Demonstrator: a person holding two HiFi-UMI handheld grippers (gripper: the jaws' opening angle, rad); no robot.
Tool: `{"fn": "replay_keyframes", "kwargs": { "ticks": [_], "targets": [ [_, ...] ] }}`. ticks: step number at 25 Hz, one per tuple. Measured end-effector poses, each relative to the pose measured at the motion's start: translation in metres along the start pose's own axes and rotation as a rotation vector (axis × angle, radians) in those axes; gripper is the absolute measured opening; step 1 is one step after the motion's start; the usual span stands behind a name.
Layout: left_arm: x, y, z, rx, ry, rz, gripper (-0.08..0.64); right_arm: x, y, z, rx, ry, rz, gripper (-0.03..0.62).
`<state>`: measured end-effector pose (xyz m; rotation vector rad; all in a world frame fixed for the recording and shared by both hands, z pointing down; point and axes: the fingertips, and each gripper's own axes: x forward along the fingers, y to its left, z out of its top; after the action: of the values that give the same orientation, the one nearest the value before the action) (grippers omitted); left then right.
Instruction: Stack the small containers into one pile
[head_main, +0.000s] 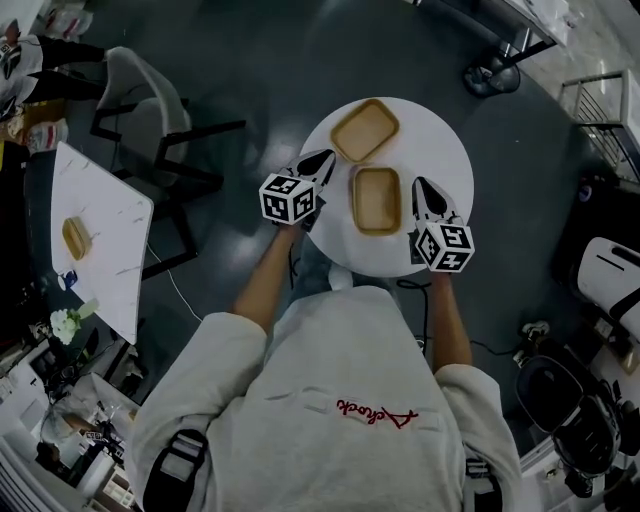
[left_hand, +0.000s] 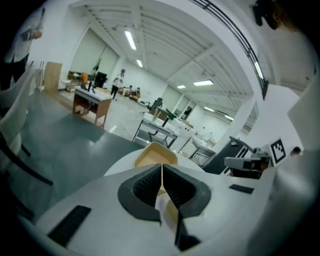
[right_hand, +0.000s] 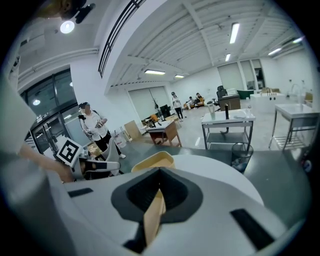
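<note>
Two tan rectangular containers sit on the round white table (head_main: 440, 140). The far container (head_main: 365, 130) lies tilted, and the near container (head_main: 377, 200) lies just in front of it, apart from it. My left gripper (head_main: 325, 158) hovers at the table's left edge beside both, jaws shut with nothing in them. The right gripper (head_main: 421, 184) is just right of the near container, with its jaws closed at the tips and nothing visibly held. In the left gripper view the left gripper (left_hand: 161, 170) points at the far container (left_hand: 155, 155). Past the right gripper (right_hand: 160, 172), the right gripper view shows that same container (right_hand: 152, 161).
A dark-framed chair (head_main: 140, 110) stands left of the round table. Further left, a white square table (head_main: 100, 200) holds another tan container (head_main: 76, 237). Equipment and a black bin (head_main: 560, 400) crowd the floor at the right. A person (right_hand: 92, 125) stands in the distance.
</note>
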<state>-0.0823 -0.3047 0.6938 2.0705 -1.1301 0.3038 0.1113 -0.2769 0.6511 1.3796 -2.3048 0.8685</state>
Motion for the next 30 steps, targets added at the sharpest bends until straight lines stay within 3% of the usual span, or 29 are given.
{"fn": "replay_keyframes", "kwargs": {
  "ticks": [4,7,16,18,30],
  "targets": [
    [0.013,0.011,-0.009,-0.257,-0.024,-0.009,0.018,0.002,-0.007,0.001,0.014,0.003,-0.003,0.021],
    [0.022,0.015,-0.015,-0.362,-0.019,-0.023,0.020,0.003,-0.014,0.001,0.019,0.005,-0.005,0.021],
    [0.028,0.019,-0.027,-0.365,0.033,0.028,0.036,0.001,-0.020,-0.003,0.030,0.015,-0.011,0.021],
    [0.031,0.018,-0.034,-0.387,0.056,0.019,0.112,0.001,-0.020,-0.004,0.031,0.016,-0.010,0.021],
    [0.049,0.027,-0.048,-0.543,0.088,0.080,0.112,-0.002,-0.032,-0.007,0.030,0.021,-0.025,0.021]
  ]
}}
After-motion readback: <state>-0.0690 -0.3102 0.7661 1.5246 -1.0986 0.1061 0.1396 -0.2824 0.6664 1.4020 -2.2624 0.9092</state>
